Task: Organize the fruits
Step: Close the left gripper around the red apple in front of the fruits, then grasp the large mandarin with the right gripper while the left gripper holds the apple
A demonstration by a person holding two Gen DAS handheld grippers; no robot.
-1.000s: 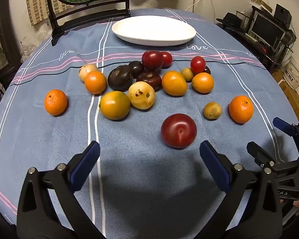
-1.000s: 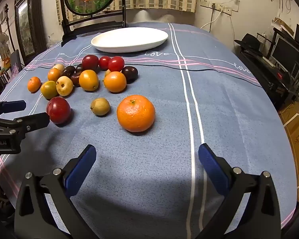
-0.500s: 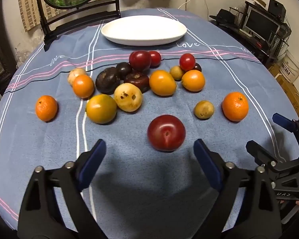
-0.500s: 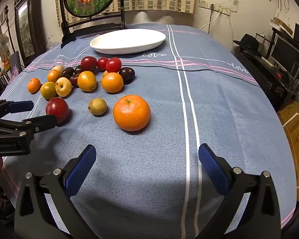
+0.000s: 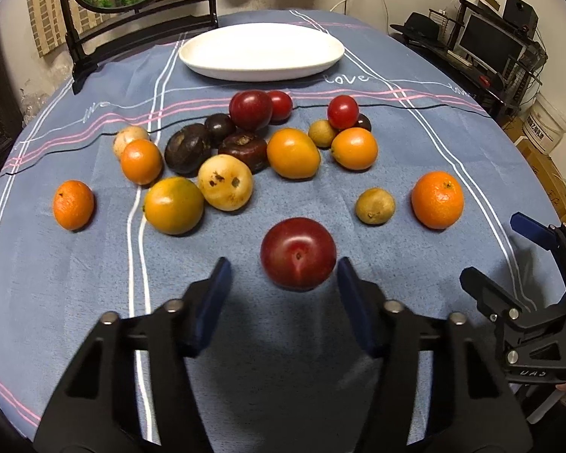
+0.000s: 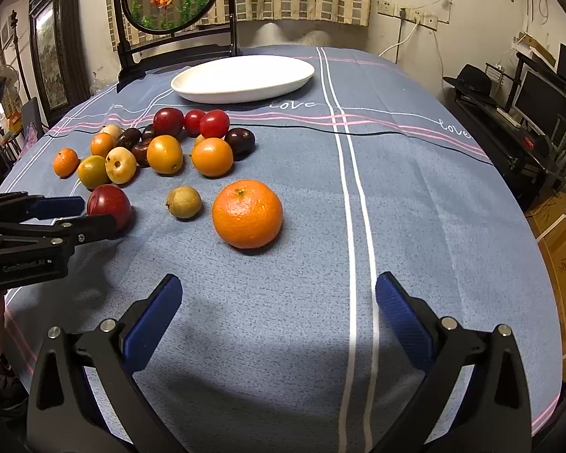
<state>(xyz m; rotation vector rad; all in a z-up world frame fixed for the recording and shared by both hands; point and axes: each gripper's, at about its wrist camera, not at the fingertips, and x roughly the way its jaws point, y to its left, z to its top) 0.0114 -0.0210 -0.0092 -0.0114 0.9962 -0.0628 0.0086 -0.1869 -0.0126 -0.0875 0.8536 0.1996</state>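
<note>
Closing left gripper (image 5: 281, 275) on red plum (image 5: 298, 253), lower centre of frame, w/ fingers not yet touching; we centre it btwn pads. Right gripper (image 6: 279, 298) wide open, empty.

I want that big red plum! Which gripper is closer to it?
Left. The left gripper straddles the red plum, jaws closing, not yet touching. The right gripper waits farther off, nearer the orange.

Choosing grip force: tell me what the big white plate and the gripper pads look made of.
White plate: likely glazed ceramic, though melamine is possible; smooth, uniformly white, with a soft sheen along the rim.
Blue pads on the right tool: probably rubber or soft plastic; matte, finely textured faces on black rigid fingers.
</note>
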